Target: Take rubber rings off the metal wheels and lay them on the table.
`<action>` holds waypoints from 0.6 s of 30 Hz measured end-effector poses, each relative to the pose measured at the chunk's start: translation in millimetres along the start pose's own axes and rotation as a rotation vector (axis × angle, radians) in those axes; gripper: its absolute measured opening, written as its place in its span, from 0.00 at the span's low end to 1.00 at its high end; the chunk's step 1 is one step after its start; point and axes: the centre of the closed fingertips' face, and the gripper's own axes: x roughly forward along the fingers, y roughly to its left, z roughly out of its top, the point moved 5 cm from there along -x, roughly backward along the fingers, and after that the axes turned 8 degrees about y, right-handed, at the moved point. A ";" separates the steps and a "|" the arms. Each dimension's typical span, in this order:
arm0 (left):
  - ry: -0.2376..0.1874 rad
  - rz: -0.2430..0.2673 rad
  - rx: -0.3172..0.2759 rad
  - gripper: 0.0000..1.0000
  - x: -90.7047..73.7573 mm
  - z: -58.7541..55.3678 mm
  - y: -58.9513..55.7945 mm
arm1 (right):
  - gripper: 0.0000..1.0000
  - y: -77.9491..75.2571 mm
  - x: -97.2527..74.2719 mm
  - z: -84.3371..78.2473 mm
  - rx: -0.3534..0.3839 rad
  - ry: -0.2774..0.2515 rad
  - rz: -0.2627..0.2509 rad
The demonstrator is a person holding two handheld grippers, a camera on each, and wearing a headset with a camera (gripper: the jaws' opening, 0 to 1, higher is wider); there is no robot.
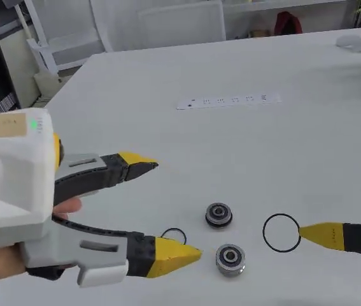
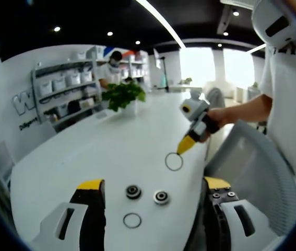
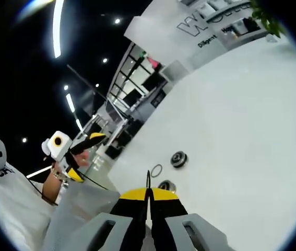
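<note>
Gripping a large rubber ring point(image 1: 281, 233) by its edge, the right tool point(image 1: 304, 233) is clamped shut near two metal wheels point(image 1: 218, 215) on the worktop point(image 1: 263, 153). The left tool point(image 1: 179, 210) gapes apart. A smaller ring point(image 1: 174, 234) already lies flat; whether the wheels carry more is unclear.

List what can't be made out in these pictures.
Head view: the small ring is partly hidden by the left gripper's lower jaw.
Head view: the right gripper is cut off by the right edge.
Right gripper view: the large ring shows edge-on, a thin line.
All views: wheels too small to tell whether rubber remains.
</note>
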 end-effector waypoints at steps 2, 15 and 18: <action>-0.006 0.008 -0.002 0.80 -5.9 -1.1 -0.2 | 0.00 2.9 -1.0 1.1 -0.006 0.005 -0.006; -0.020 0.090 -0.077 0.94 -44.6 -24.0 6.7 | 0.00 19.2 0.8 22.7 -0.060 -0.007 -0.029; -0.020 0.105 -0.091 0.96 -51.5 -29.4 8.9 | 0.00 23.6 3.3 25.4 -0.067 -0.011 -0.028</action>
